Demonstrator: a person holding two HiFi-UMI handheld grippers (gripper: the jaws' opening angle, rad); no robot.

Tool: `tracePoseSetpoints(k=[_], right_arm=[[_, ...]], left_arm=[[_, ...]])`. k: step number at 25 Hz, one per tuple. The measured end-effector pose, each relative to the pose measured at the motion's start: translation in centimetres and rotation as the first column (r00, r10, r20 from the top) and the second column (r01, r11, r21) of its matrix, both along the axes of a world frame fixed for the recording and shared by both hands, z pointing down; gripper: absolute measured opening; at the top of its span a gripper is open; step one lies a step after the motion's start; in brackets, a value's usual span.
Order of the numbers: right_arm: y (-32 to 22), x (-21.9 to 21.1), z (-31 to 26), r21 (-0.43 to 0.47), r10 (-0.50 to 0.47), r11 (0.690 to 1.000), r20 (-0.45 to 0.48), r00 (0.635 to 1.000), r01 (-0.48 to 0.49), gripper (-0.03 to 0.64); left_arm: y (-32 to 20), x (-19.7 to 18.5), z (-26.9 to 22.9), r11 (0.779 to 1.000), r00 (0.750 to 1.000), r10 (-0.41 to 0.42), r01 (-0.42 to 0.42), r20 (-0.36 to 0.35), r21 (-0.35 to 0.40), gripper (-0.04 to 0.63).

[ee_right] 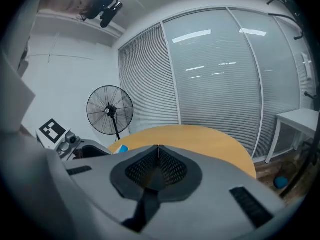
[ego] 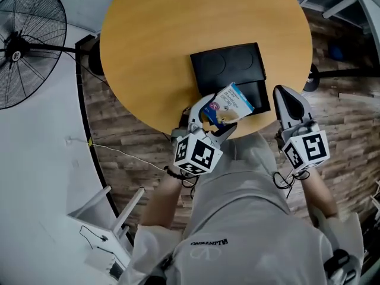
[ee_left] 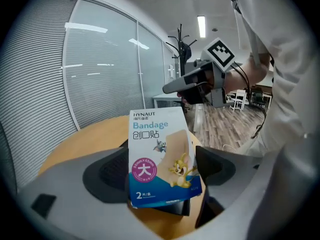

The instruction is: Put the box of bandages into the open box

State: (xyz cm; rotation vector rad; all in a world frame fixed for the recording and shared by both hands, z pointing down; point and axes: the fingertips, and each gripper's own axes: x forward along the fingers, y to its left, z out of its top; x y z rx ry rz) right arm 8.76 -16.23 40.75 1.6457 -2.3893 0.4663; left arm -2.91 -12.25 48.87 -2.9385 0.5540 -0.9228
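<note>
The bandage box (ego: 230,103), white and blue with cartoon figures, is held tilted in my left gripper (ego: 214,119), which is shut on its lower end. It hangs just over the open black box (ego: 237,64) at the near edge of the round wooden table (ego: 160,40). In the left gripper view the bandage box (ee_left: 160,159) stands between the jaws, with the black box (ee_left: 172,209) partly hidden beneath it. My right gripper (ego: 284,92) is shut and empty, just right of the black box at the table's edge. Its jaws meet in the right gripper view (ee_right: 158,148).
A standing fan (ego: 24,46) is on the floor at the far left, beyond the table. A white chair (ego: 110,218) stands near my left side. The right gripper (ee_left: 175,86) shows in the left gripper view, in front of a coat rack (ee_left: 181,49).
</note>
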Motion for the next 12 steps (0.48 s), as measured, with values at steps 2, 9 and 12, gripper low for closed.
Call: tracePoseSetpoints(k=[2,9,12], right_arm=[[-0.5,-0.2,1.5,-0.022,-0.022,1.0,-0.019,1.0,0.021,0.017],[-1.0,-1.0,4.9,-0.095,-0.081,0.992,0.007,0.997,0.081,0.017],[-1.1,-1.2,5.9,-0.118,-0.098,0.988,0.022,0.995,0.1,0.017]], left_arm=[[0.1,0.6,1.6,0.999,0.998,0.037,-0.037,0.049,-0.012,0.422],[1.0,1.9,6.5,0.977,0.941,0.212,-0.206,0.264,-0.05,0.423],[1.0,1.9,7.9,0.966,0.905,0.258,-0.25,0.338,-0.067,0.423]])
